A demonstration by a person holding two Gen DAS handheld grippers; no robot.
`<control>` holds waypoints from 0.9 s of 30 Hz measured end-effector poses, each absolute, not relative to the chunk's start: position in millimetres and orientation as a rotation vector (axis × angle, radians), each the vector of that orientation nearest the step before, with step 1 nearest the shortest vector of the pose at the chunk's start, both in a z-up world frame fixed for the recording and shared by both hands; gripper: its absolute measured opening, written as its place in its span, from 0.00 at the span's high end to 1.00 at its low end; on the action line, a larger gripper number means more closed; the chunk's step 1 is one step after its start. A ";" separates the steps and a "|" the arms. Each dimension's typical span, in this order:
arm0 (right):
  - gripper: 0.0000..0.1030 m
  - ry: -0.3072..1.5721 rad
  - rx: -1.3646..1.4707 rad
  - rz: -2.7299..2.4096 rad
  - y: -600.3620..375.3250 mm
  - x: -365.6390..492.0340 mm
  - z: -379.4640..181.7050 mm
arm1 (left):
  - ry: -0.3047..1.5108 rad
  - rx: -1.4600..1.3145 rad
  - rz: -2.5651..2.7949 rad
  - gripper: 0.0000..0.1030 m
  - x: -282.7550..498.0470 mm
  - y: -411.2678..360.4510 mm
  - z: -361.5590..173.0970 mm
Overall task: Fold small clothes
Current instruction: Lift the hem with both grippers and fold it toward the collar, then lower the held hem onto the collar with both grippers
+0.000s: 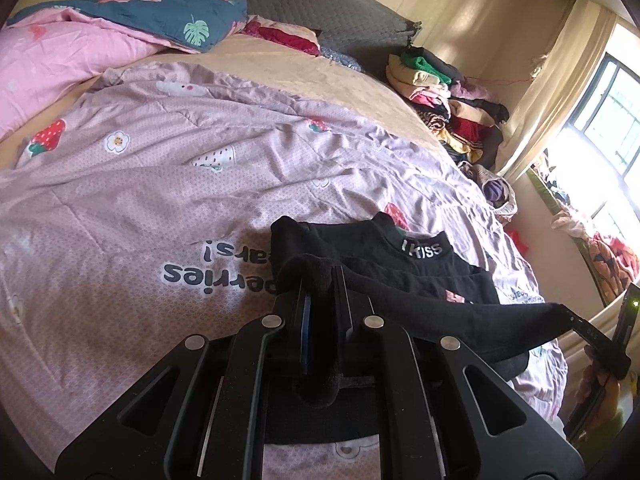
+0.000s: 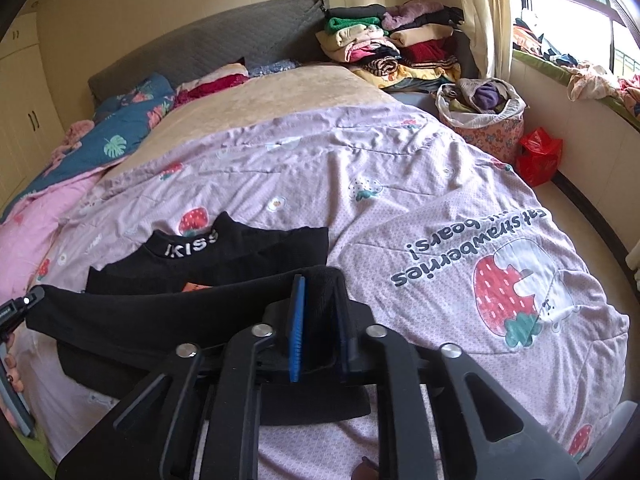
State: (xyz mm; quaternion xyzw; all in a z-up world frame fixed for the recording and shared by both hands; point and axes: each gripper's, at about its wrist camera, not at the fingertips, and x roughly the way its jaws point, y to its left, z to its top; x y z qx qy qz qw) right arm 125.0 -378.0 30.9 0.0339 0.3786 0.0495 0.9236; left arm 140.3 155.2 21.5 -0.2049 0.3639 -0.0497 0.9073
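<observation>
Garment: black top [image 2: 224,264] lies on quilt [image 2: 400,184], collar far side.
Left gripper [image 1: 320,280]: clamps 1 hem corner.
Right gripper [image 2: 320,292]: narrow, fabric between pads.
Purpose: taut hem permits straight fold toward collar.

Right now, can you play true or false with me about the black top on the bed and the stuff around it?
1. The black top lies on a quilt printed with strawberries. True.
2. White letters on its collar spell KISS. True.
3. Only the left gripper has cloth between its fingers. False: the right gripper has black cloth between its fingers too, and the hem stretches between the two.
4. The stack of folded clothes sits at the foot of the bed. False: it is up by the headboard, on the window side.
5. The bag on the floor is red. True.
</observation>
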 end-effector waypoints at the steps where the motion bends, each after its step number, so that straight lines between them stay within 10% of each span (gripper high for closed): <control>1: 0.84 0.777 0.066 0.098 -377.7 125.5 30.2 | 0.755 -0.423 -0.101 0.96 141.4 154.9 20.2; 19: 0.53 0.706 -0.040 0.181 -354.3 89.9 28.2 | 0.731 -0.295 -0.090 0.57 116.9 143.6 26.7; 24: 0.54 0.736 -0.052 0.231 -345.1 77.1 18.4 | 0.782 -0.207 -0.148 0.62 104.6 124.6 17.2; 27: 0.64 0.758 -0.063 0.251 -339.5 70.0 8.9 | 0.816 -0.196 -0.174 0.91 99.4 120.4 9.4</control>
